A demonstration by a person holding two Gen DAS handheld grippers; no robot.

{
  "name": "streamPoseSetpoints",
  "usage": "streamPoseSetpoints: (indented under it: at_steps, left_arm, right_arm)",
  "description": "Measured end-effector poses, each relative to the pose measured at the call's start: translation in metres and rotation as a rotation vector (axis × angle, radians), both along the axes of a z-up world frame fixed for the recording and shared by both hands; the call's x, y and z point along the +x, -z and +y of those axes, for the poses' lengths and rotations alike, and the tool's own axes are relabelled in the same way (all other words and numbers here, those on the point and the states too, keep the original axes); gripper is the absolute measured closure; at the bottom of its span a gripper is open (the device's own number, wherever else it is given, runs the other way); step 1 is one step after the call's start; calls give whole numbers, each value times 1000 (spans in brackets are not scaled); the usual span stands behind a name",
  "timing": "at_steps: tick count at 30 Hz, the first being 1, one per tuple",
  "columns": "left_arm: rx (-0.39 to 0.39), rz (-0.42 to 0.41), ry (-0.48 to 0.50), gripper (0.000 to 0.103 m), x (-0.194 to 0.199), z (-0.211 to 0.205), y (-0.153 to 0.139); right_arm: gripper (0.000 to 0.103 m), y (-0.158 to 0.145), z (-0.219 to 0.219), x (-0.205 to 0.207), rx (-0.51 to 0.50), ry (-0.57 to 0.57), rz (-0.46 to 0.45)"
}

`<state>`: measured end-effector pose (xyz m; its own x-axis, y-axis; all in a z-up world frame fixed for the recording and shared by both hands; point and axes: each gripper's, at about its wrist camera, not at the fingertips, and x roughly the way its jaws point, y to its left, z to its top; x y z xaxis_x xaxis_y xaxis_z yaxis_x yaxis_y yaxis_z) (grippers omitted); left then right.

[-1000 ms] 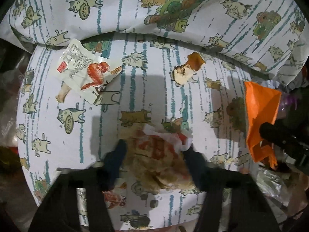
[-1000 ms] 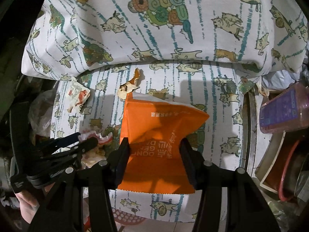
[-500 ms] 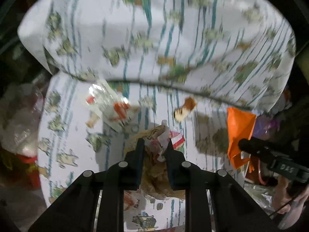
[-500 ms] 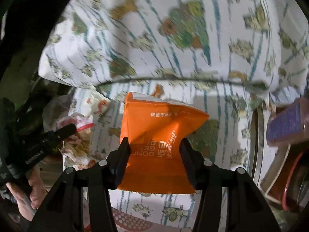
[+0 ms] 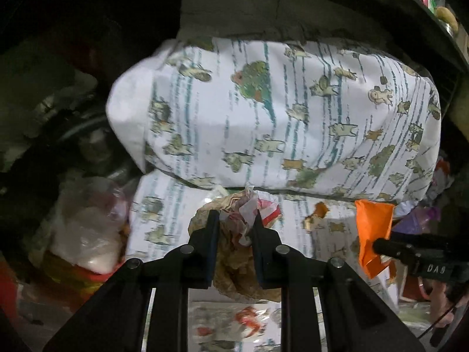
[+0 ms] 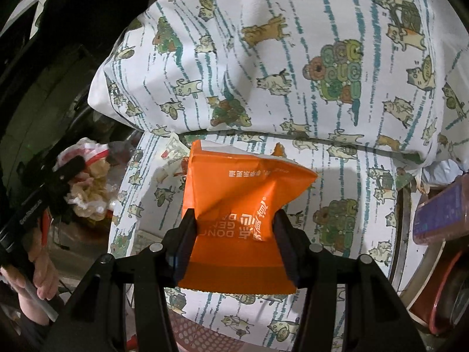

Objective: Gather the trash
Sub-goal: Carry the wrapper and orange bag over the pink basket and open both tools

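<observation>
My left gripper (image 5: 234,220) is shut on a crumpled brown and red-white wrapper (image 5: 237,261) and holds it lifted above the cat-print cushion seat (image 5: 164,228); it also shows in the right wrist view (image 6: 88,187). My right gripper (image 6: 234,220) is shut on an orange snack packet (image 6: 234,187), held above the seat (image 6: 351,182); the packet also shows in the left wrist view (image 5: 372,228). A white wrapper with a red picture (image 5: 237,322) lies on the seat below my left gripper. A small orange scrap (image 5: 315,214) lies near the seat's back.
A cat-print back cushion (image 5: 278,117) stands behind the seat. A clear plastic bag with white contents (image 5: 85,234) sits left of the seat. A purple container (image 6: 439,217) and a red-rimmed bowl (image 6: 433,302) are at the right.
My left gripper closed on the crumpled wrapper and lifted it up and back from the seat. My right gripper keeps holding the orange packet and has shifted slightly.
</observation>
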<state>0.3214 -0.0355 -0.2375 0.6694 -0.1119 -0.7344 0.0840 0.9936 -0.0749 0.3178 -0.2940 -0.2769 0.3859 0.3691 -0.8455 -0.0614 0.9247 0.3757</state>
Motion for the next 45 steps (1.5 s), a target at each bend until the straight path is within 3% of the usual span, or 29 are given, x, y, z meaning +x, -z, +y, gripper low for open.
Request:
streamPoseSetpoints:
  at_steps: [3,11,20,23,29,35,39,45]
  left_arm:
    - [18,-35,15,81,-22,4,-12]
    - [-70,-40,49,81,-69,17,-57]
    - [-129,-13,73,81,-128,24,-81]
    - [-84,15,76,81,-145,17,-77]
    - [-91,66,117,81,-170,9,-55]
    - [-77,129,105,81,-177,10,-16]
    - [-78,266,110,81,-170,10,33]
    - [-106,429,117,81,-166,12,81]
  right_arm:
    - [52,-5,1,-1,8,9,-4]
    - [52,-52,9,-19,-39,4,-102]
    - [52,-119,25,-105,84,-16,-216]
    - [52,-123,37,-133,102,-20,-230]
    - [52,-98,49,-172,113,6,-194]
    - [52,-43,54,-181,116,-13,-65]
    - [52,-7,60,-182,83,2,20]
    - [52,42,74,-186,106,-48,169]
